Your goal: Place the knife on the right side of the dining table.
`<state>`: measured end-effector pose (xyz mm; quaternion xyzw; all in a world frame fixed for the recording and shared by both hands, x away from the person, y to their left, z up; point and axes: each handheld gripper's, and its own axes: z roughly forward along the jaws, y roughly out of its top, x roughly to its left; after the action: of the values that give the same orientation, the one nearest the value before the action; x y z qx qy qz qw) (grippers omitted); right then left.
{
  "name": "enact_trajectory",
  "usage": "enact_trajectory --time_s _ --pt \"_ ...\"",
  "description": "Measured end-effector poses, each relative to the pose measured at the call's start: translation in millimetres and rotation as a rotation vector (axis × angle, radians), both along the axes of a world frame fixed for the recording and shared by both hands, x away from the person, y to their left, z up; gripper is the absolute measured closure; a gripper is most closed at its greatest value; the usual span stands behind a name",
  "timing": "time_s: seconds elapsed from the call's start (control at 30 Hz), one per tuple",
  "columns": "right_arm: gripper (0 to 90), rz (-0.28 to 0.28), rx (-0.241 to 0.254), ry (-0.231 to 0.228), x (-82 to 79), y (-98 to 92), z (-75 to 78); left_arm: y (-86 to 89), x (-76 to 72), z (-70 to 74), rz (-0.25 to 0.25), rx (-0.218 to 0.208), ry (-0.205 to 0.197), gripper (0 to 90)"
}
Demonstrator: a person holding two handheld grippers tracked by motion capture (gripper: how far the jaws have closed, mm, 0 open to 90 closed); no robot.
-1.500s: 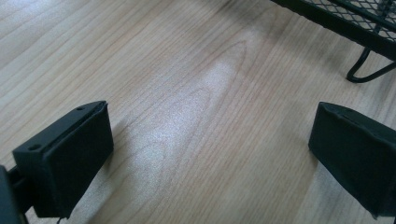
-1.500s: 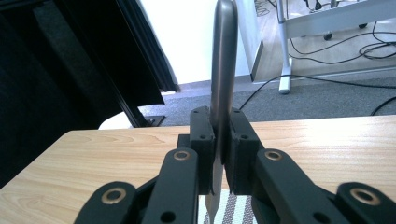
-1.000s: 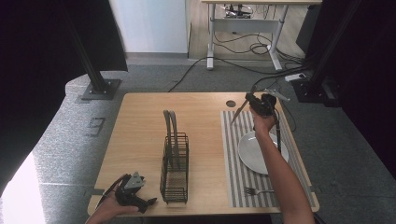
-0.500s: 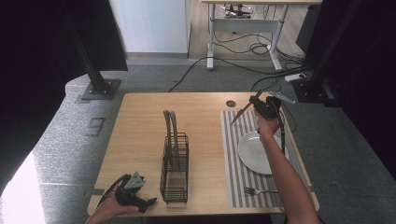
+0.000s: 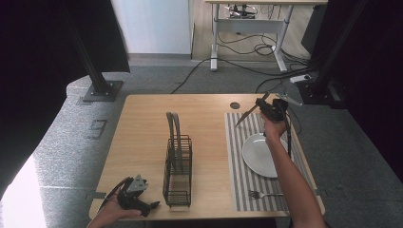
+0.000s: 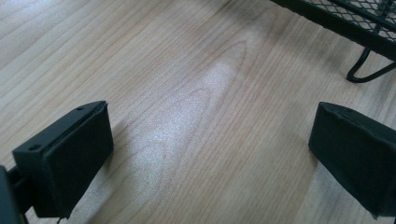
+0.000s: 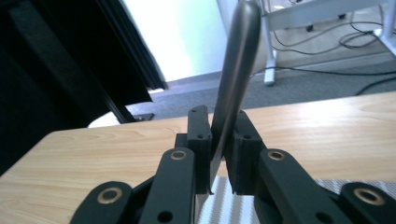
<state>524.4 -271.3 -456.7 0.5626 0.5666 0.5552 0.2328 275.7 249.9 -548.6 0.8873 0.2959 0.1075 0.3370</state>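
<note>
My right gripper (image 5: 263,105) is raised over the far end of the striped placemat (image 5: 236,159), shut on a metal knife (image 5: 246,115) that slants down to the left. In the right gripper view the knife (image 7: 236,70) rises between the closed jaws (image 7: 218,128). A white plate (image 5: 262,156) lies on the mat under that forearm, and a fork (image 5: 264,194) lies at the mat's near end. My left gripper (image 5: 148,205) rests at the table's near left edge, open, with only bare wood between its pads (image 6: 70,154).
A black wire rack (image 5: 177,166) stands in the middle of the wooden table (image 5: 142,128), just right of the left gripper; its foot (image 6: 369,70) is close to the jaws. A round cable hole (image 5: 235,105) sits at the far edge.
The right gripper has carried the knife a little to the right over the mat's far end. The left gripper has stayed put.
</note>
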Motion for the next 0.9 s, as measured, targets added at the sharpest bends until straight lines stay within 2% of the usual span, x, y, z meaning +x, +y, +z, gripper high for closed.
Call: enact_trajectory --time_s 0.17,0.47,0.53,0.9 --pt "79.1 -0.016 -0.028 0.019 -0.1 -5.6 -0.9 0.0 0.0 0.0 0.0 0.0 0.0 0.0" --pt "76.5 -0.044 -0.041 0.056 2.2 -16.3 -5.8 0.0 0.0 0.0 0.0 0.0 0.0 0.0" --pt "75.9 -0.051 -0.05 0.044 1.2 -17.2 -7.8 0.0 0.0 0.0 0.0 0.0 0.0 0.0" --pt "72.6 -0.077 -0.033 0.081 1.2 -30.5 -17.1 0.0 0.0 0.0 0.0 0.0 0.0 0.0"
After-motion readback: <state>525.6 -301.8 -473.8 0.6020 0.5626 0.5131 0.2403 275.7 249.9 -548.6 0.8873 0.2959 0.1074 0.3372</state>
